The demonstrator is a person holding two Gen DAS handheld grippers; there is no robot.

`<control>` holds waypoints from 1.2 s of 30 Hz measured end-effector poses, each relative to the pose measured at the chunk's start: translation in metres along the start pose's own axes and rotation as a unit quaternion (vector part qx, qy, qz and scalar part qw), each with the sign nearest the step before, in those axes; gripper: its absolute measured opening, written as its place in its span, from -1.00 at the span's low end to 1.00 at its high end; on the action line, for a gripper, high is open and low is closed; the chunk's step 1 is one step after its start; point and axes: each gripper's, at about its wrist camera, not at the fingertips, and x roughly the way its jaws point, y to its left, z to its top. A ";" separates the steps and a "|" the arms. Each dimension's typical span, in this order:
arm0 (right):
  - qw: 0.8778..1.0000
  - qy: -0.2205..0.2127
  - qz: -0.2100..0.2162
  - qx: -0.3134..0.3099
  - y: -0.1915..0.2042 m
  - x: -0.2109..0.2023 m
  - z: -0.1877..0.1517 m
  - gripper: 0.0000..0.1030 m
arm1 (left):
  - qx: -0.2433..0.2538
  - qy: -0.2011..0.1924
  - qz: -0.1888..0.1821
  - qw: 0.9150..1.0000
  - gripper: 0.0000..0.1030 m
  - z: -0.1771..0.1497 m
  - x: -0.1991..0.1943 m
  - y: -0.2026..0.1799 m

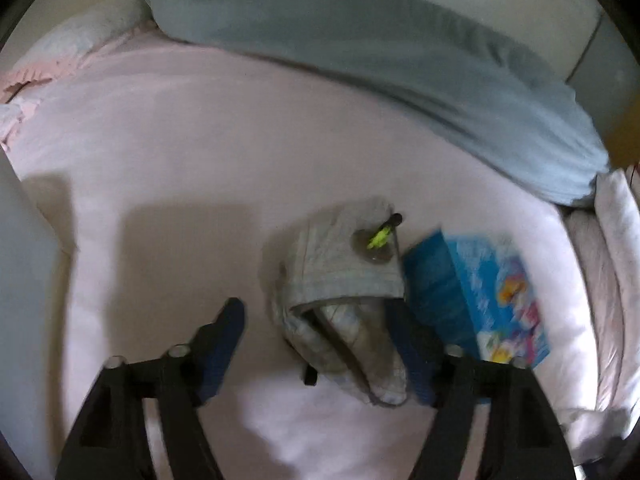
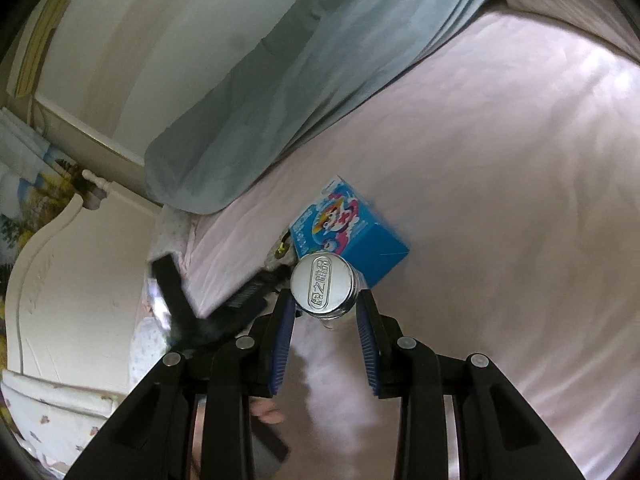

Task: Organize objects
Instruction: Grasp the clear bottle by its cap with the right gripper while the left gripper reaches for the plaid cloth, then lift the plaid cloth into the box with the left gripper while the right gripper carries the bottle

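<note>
Left wrist view: your left hand-held gripper [image 1: 316, 320] is spread wide over the pink bed sheet [image 1: 180, 152], its blue pads either side of a grey fabric pouch [image 1: 340, 280] that lies open-mouthed toward you. A pen with a yellow-green band [image 1: 382, 232] rests on top of the pouch. A blue cartoon-printed box [image 1: 480, 292] sits just beside it, on its right. Your right hand-held gripper [image 2: 325, 300] pinches a clear bottle with a silver cap [image 2: 322, 283], held above the sheet near the same box [image 2: 348, 226]. A grey-blue blanket [image 1: 380, 60] lies along the far side.
</note>
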 end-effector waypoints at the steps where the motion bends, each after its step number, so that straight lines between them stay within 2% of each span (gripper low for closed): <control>1: 1.000 0.001 0.000 0.001 -0.001 -0.001 0.000 -0.39 | 0.020 0.002 0.019 1.000 0.50 -0.007 0.006 -0.005; 2: 1.000 0.003 0.001 0.002 -0.001 -0.001 -0.001 -0.39 | 0.050 -0.018 0.037 0.998 0.48 -0.015 0.006 -0.012; 3: 1.000 0.006 0.003 0.002 -0.001 -0.001 -0.001 -0.39 | 0.077 -0.039 0.052 0.995 0.37 -0.023 0.004 -0.021; 4: 1.000 0.008 0.006 0.002 -0.001 0.000 -0.001 -0.39 | 0.100 -0.047 0.049 0.993 -0.25 -0.030 0.000 -0.029; 5: 1.000 0.010 0.009 0.001 -0.001 0.001 -0.001 -0.39 | 0.115 -0.055 0.056 0.990 -0.45 -0.036 -0.007 -0.039; 6: 1.000 0.010 0.010 0.000 -0.001 0.001 -0.002 -0.39 | 0.125 -0.060 0.079 0.987 -0.48 -0.039 -0.012 -0.045; 7: 1.000 0.009 0.009 -0.001 -0.001 0.001 -0.002 -0.39 | 0.139 -0.070 0.093 0.983 -0.50 -0.044 -0.021 -0.052; 9: 1.000 0.004 0.009 -0.003 0.001 -0.002 -0.002 -0.39 | 0.156 -0.099 0.087 0.979 -0.51 -0.051 -0.046 -0.058; 17: 0.999 -0.006 0.030 -0.022 0.022 -0.019 -0.008 -0.39 | 0.150 -0.161 0.058 0.974 -0.51 -0.061 -0.171 -0.048; 21: 0.998 -0.005 0.046 -0.036 0.044 -0.025 -0.017 -0.39 | 0.150 -0.192 0.075 0.967 -0.51 -0.070 -0.225 -0.035; 26: 0.994 0.020 0.087 -0.064 0.084 -0.024 -0.038 -0.39 | 0.116 -0.204 0.096 0.967 -0.51 -0.066 -0.262 0.022; 30: 0.988 0.049 0.108 -0.096 0.129 -0.016 -0.069 -0.39 | 0.106 -0.203 0.119 0.966 -0.51 -0.081 -0.286 0.073; 33: 0.984 0.069 0.123 -0.110 0.158 -0.009 -0.095 -0.39 | 0.088 -0.203 0.127 0.967 -0.51 -0.096 -0.293 0.108; 36: 0.979 0.083 0.135 -0.125 0.181 0.001 -0.119 -0.39 | 0.053 -0.197 0.113 0.972 -0.51 -0.104 -0.283 0.140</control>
